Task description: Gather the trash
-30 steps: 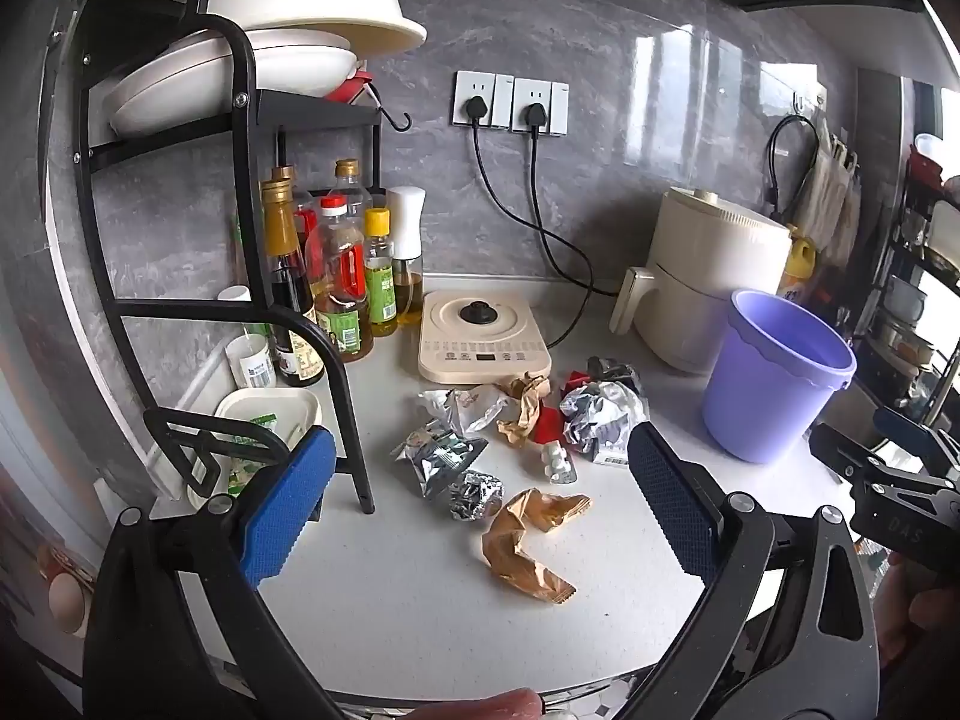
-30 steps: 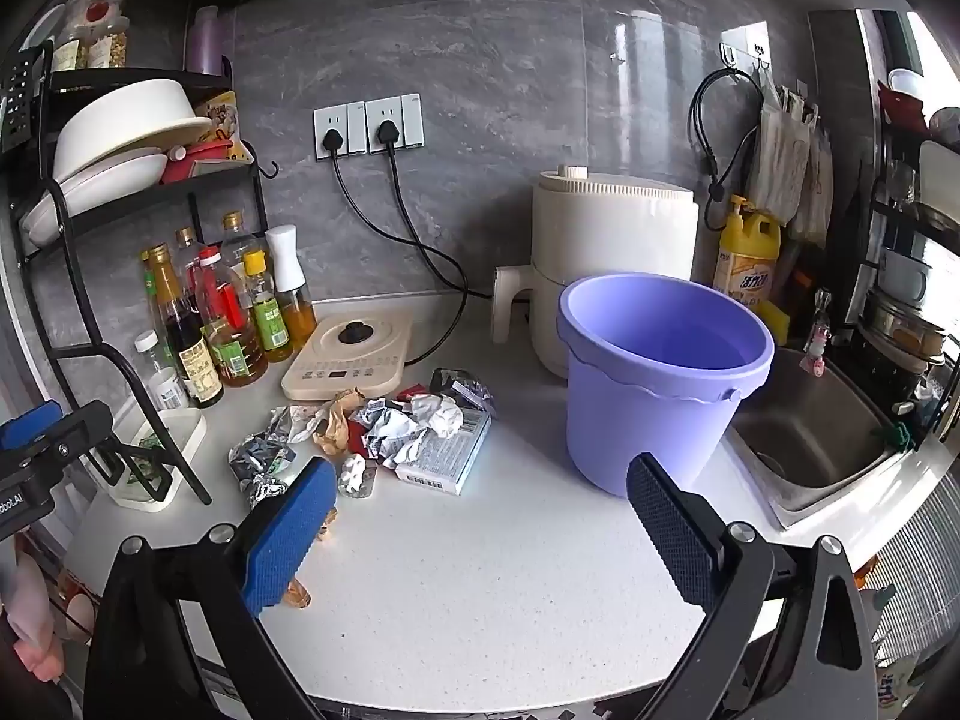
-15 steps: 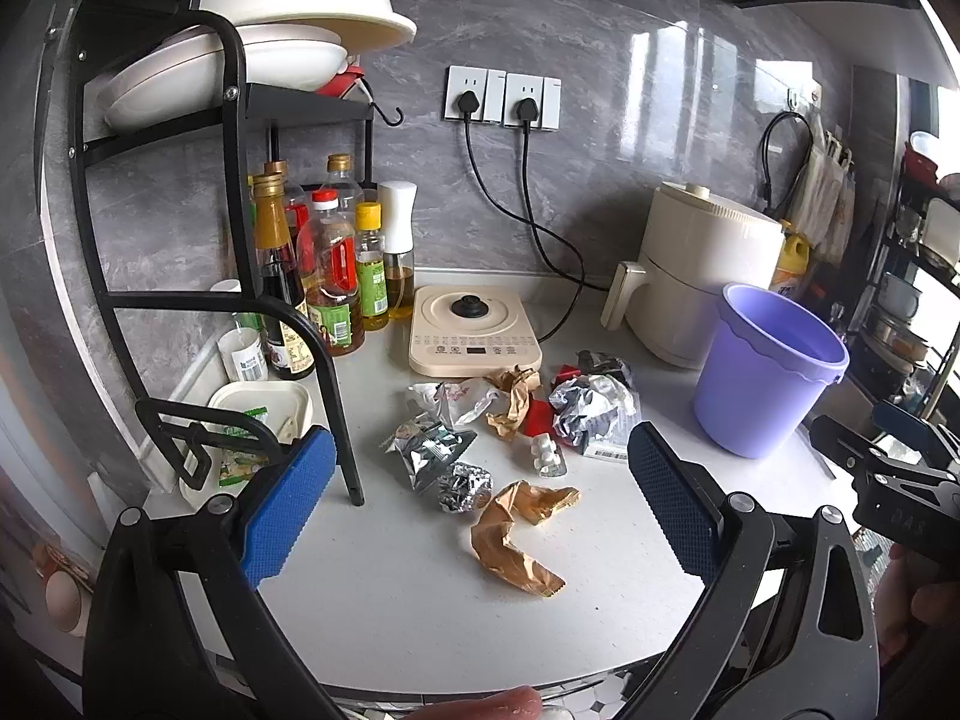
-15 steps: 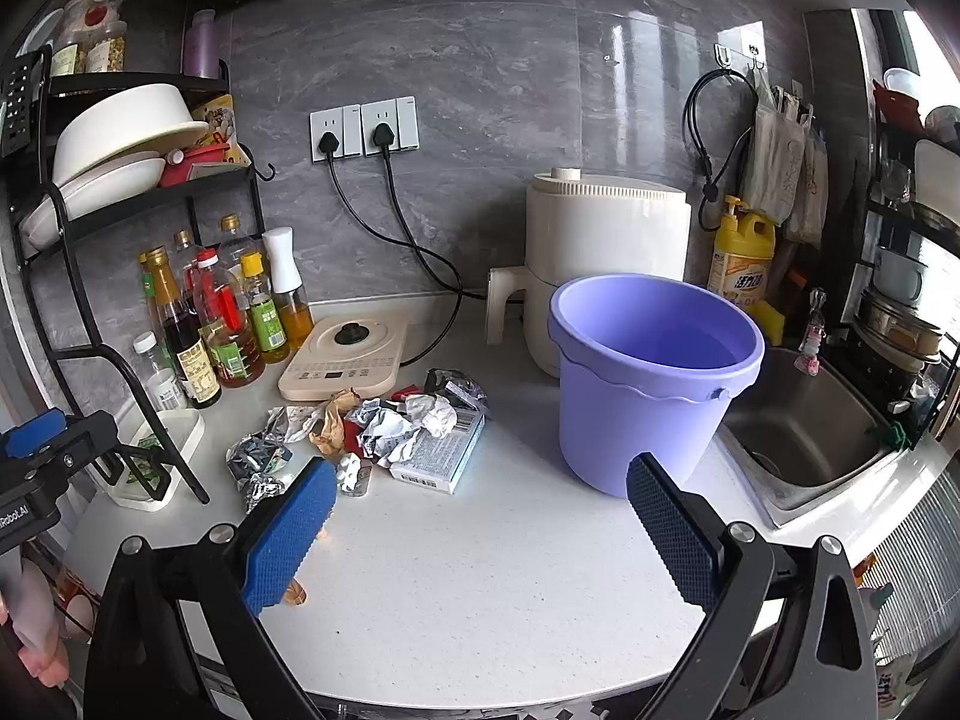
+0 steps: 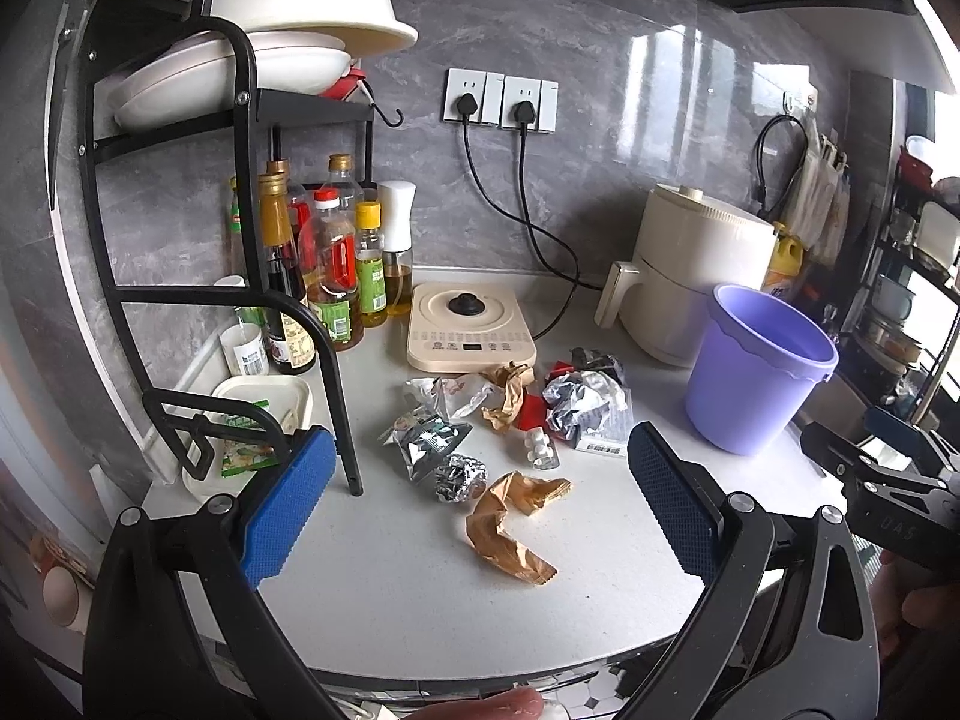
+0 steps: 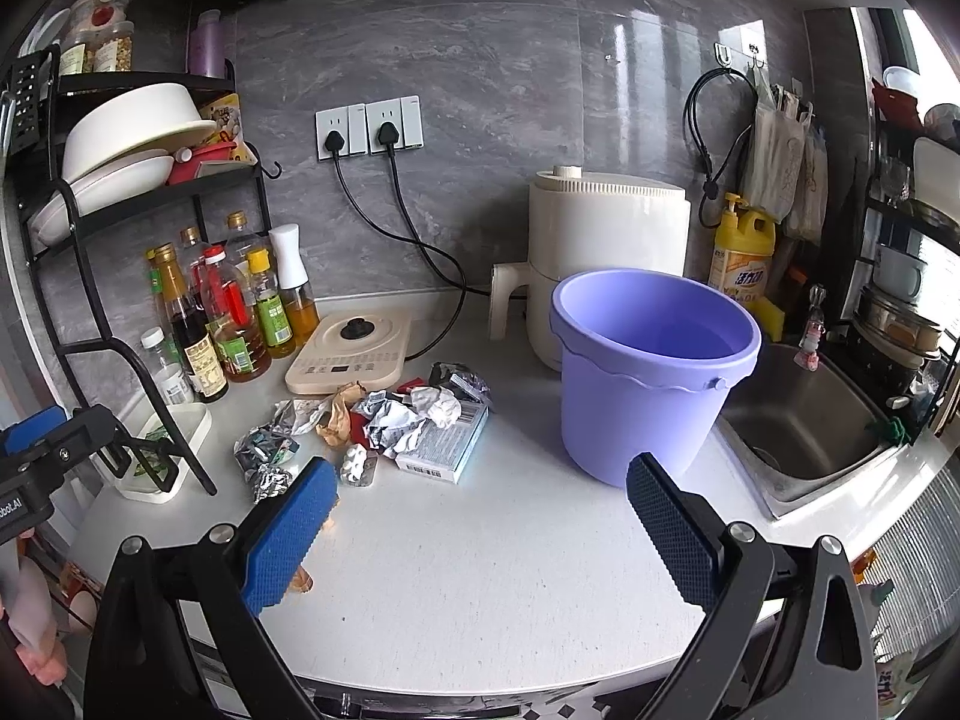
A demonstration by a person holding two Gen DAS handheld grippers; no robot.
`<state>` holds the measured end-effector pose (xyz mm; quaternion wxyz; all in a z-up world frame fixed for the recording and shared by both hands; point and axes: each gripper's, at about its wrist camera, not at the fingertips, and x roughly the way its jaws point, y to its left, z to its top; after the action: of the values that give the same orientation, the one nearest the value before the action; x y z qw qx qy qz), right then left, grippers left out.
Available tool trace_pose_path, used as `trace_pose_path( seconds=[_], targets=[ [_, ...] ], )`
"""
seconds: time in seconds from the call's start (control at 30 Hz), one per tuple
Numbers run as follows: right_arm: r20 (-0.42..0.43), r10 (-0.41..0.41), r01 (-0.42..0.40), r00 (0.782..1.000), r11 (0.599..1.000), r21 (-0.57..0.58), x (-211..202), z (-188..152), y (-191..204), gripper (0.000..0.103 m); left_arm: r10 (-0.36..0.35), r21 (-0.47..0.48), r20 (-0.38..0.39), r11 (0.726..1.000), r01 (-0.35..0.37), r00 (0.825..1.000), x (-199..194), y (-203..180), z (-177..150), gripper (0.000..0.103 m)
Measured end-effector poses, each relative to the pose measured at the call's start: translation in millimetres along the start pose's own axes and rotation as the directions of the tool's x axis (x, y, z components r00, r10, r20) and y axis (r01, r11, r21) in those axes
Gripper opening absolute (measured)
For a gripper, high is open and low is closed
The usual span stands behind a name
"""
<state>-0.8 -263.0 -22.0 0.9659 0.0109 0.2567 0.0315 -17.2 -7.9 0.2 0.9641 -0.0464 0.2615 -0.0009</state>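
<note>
Left wrist view: my left tool (image 5: 480, 504) hangs spread wide above the white surface (image 5: 390, 588), holding nothing. The brown paper scrap (image 5: 510, 516) lies nearest, between its pads, with the foil ball (image 5: 459, 478) just left of it. Farther off sits the crumpled trash pile (image 6: 396, 420). My right tool (image 6: 480, 510) is spread and empty too, the purple bucket (image 6: 648, 372) just beyond its right pad.

Left gripper (image 5: 480, 504) and right gripper (image 6: 480, 519) are showing black angular frames, silver pivot screws, and blue textured pads (image 5: 288, 507). Bare skin is showing at 6 o'clock.
</note>
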Motion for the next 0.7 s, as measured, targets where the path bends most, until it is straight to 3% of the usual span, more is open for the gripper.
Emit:
trace_pose_path(
  seconds=[0.7],
  targets=[
    [0.014,0.0,-0.001,1.0,1.0,0.023,-20,1,-8,0.095,-0.028,0.001,0.014,1.0,0.028,1.0,-9,-11,0,0.097]
  ],
)
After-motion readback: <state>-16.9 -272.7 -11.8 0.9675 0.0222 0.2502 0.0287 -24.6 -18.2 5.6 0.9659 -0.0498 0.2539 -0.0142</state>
